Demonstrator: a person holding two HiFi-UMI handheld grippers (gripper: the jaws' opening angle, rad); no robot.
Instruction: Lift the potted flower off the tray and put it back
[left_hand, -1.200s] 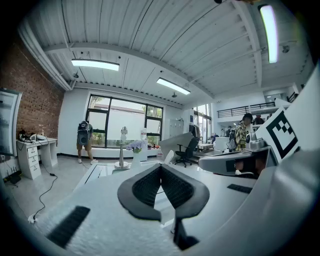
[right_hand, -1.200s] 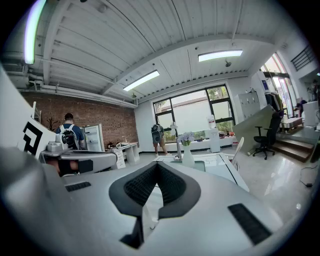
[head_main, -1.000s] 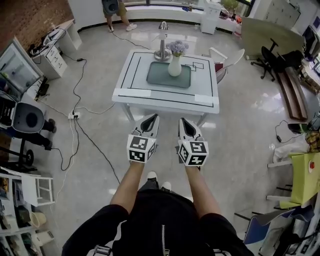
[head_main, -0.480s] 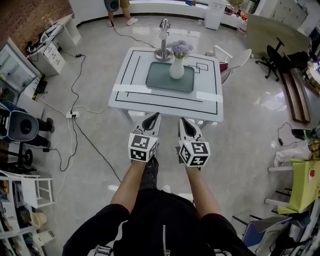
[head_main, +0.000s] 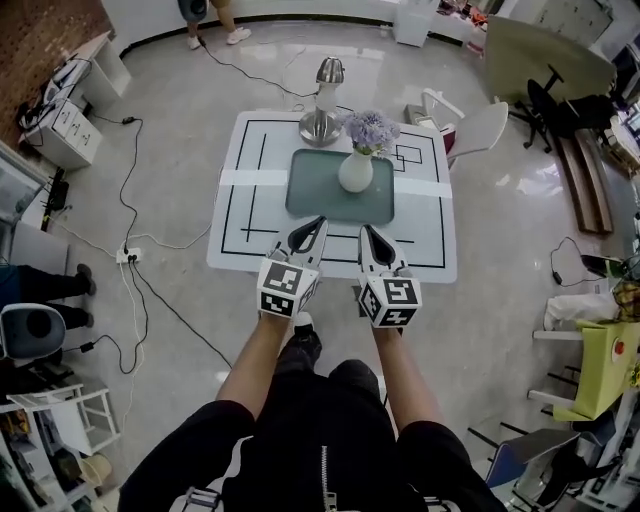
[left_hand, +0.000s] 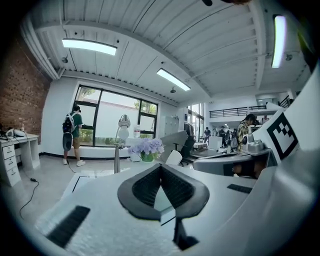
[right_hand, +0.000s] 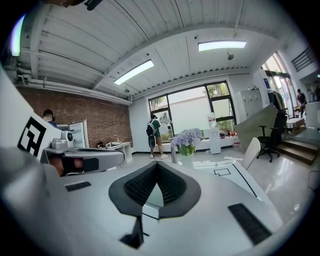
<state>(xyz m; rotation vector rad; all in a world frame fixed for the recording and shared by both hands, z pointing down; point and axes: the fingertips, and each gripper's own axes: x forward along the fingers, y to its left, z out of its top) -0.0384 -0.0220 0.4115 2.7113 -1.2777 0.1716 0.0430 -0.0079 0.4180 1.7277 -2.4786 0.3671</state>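
Potted flower (head_main: 357, 165), one, on one tray (head_main: 313, 197), left tool (head_main: 318, 221) and right tool (head_main: 366, 230) both closed.

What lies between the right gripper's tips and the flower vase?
Nothing stands there. In the head view, only a bare stretch of the tray separates the right gripper from the flower vase.

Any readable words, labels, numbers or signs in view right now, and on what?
None readable anywhere.
Left black-and-white marker cube, right marker cube: square patterns only, no letters.
White square table: black outlines only, no print.
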